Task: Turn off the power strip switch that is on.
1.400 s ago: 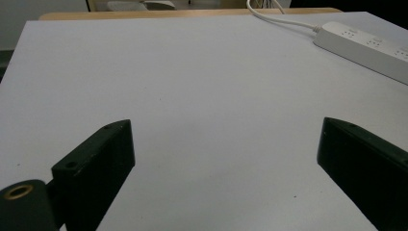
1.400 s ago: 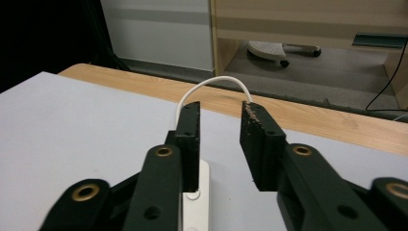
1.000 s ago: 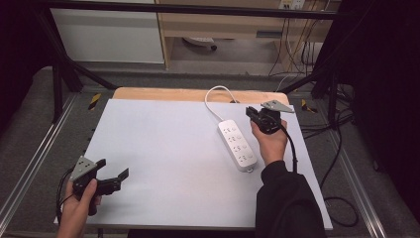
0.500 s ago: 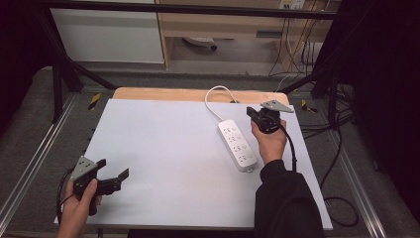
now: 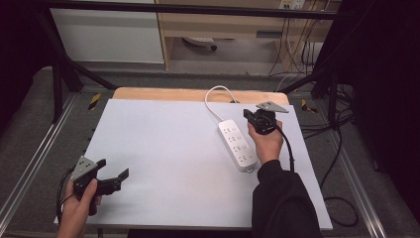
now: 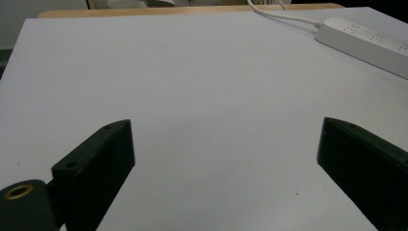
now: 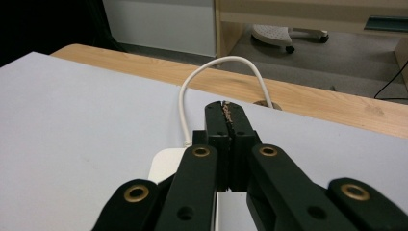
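Nothing has moved; power strip [image 5: 238, 145] lies just left of right gripper [image 5: 247, 115]

Both grippers were black, each topped by a grey three-cornered plate and trailing a black cable. Brass-coloured rivets marked the right gripper [image 7: 225, 108] linkage. The right arm wore a black sleeve [image 5: 282, 203].

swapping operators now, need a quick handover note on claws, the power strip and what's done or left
Right claw: shut, empty, hovering above the cord end of the power strip.
Left claw: open, empty, near the table's front left corner.
Power strip lies flat right of centre; its white cord loops off the back edge.
Done: nothing visibly moved.
Left: likely to grip or press the strip.
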